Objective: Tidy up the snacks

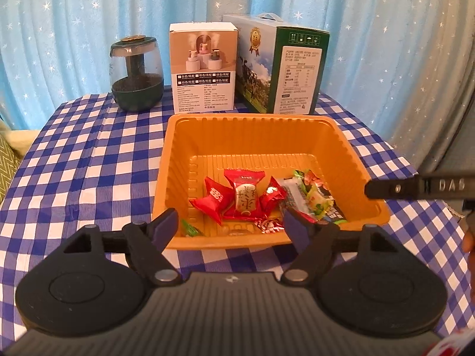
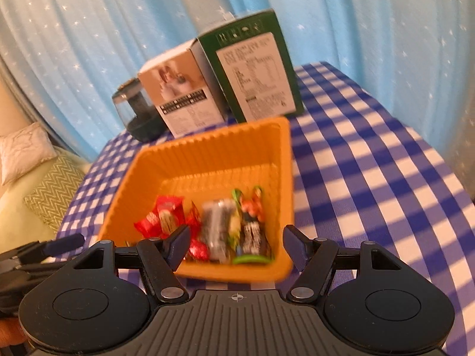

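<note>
Left wrist view shows the checked table (image 1: 74, 154), a white box (image 1: 203, 68) printed "MADE IN CHINA", the orange tray (image 1: 252, 136) holding wrapped snacks (image 1: 243, 198) lying at mixed angles, and both left gripper (image 1: 230, 227) and right gripper (image 2: 236, 246) spread, gripping nothing.

Both views were brightly and evenly lit, with warm daylight glowing through the blue curtain (image 1: 74, 29) behind. The left wrist view was sharp; the right wrist view was motion-blurred, smearing the snacks (image 2: 207, 225). Fisheye bending curved the edges and darkened the corners
</note>
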### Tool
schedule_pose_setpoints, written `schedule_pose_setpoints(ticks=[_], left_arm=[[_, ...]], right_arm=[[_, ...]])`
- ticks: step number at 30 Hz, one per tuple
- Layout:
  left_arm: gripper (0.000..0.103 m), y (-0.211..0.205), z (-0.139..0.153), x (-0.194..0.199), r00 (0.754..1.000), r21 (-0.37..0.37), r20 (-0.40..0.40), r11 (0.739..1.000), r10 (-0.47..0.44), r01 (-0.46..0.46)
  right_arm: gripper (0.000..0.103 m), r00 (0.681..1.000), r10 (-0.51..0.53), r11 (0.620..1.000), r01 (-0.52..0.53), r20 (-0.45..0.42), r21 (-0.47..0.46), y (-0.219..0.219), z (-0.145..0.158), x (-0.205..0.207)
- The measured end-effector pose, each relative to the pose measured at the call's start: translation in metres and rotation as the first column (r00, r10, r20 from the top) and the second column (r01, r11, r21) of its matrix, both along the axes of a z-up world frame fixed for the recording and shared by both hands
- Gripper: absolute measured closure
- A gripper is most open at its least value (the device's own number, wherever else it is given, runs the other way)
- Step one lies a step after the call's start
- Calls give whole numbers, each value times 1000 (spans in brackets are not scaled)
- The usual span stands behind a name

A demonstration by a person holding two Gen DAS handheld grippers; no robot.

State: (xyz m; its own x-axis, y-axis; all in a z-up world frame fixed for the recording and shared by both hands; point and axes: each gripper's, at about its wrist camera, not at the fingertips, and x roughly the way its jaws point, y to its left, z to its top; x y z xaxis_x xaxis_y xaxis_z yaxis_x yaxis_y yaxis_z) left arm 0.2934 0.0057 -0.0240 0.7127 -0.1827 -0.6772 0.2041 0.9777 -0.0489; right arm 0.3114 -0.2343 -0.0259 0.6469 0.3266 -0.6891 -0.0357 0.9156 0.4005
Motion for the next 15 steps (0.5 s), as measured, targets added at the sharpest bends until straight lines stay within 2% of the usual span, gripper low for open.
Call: schedule_pose_setpoints(ticks=[7, 15], left_arm=[[16, -3, 6, -26, 1000, 4, 20, 1000, 14, -14], [8, -1, 16, -61, 999, -20, 15, 999, 50, -50]], right_arm=[[34, 1000, -7, 1000, 7, -22, -3, -3, 2, -25], [34, 999, -23, 1000, 23, -34, 5, -8, 19, -58]])
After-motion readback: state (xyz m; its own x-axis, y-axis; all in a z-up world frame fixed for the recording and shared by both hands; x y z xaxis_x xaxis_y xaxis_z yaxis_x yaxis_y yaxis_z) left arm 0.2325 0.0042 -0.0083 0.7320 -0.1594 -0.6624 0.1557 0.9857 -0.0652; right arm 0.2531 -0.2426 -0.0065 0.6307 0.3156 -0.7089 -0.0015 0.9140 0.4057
